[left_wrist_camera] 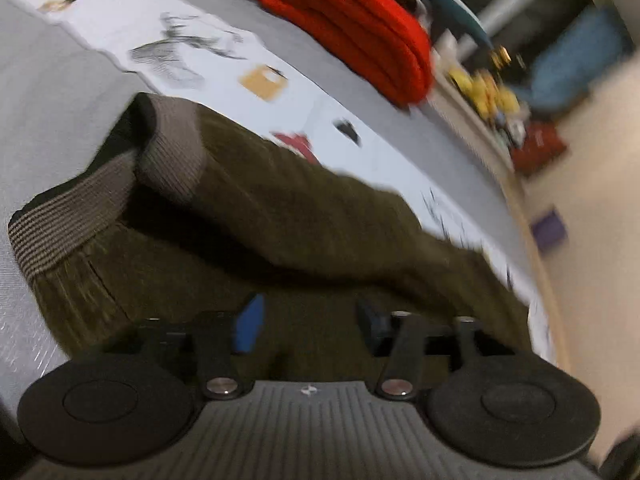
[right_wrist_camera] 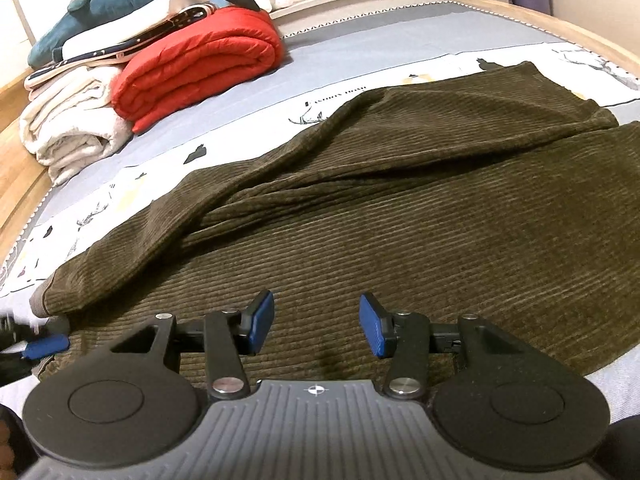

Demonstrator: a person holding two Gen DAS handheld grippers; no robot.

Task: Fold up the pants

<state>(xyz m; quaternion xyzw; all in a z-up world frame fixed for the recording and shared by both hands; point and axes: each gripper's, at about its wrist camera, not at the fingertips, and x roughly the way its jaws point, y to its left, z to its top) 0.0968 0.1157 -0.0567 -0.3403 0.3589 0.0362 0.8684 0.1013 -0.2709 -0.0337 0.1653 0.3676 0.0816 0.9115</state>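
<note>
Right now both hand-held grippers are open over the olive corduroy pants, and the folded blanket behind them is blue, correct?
Not quite: the folded blanket is red, as the right wrist view shows. The rest holds: the left hand-held gripper and right hand-held gripper are open over the olive corduroy pants.

Your pants [right_wrist_camera: 360, 200] lie spread across the bed [right_wrist_camera: 360, 52]; behind them to your left sits a folded quilt [right_wrist_camera: 200, 68], a stack of towels [right_wrist_camera: 72, 124] just beside it.
</note>
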